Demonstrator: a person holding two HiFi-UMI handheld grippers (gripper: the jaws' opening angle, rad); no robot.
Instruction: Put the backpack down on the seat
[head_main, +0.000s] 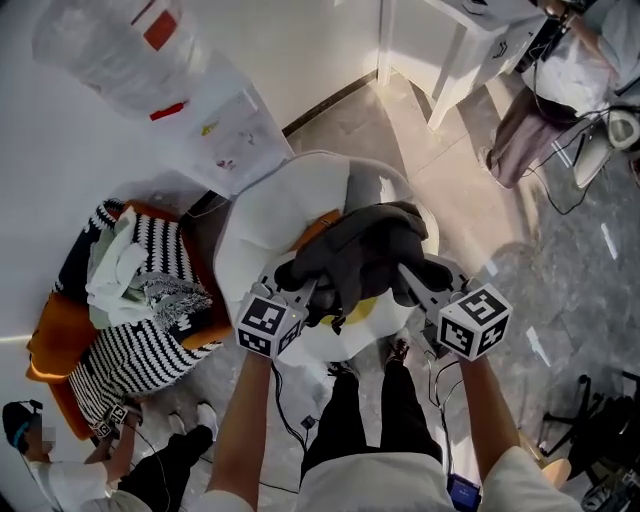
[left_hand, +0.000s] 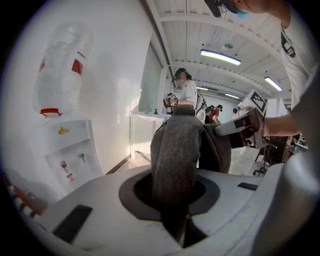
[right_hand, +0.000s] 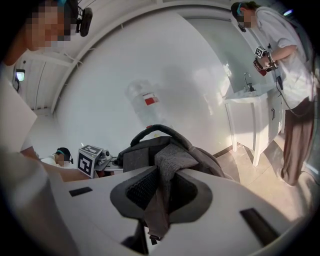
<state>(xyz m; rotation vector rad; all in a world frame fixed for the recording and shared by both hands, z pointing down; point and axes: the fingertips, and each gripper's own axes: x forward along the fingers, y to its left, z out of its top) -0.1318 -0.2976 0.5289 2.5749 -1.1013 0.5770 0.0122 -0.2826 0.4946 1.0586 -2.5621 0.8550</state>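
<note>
You held one grey backpack (head_main: 365, 250) over the single white seat (head_main: 262, 205) with two tools. The left tool (head_main: 303, 292) pinched a strap (left_hand: 175, 150), and the right tool (head_main: 412, 282) pinched a second strap (right_hand: 167, 165). Whether the backpack touched the seat was unclear.

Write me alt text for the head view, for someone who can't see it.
Seen from above, a dark grey backpack is held over a white round seat, clamped by a left hand-held gripper and a right hand-held gripper. An orange chair piled with striped cloth stands on the left.
</note>
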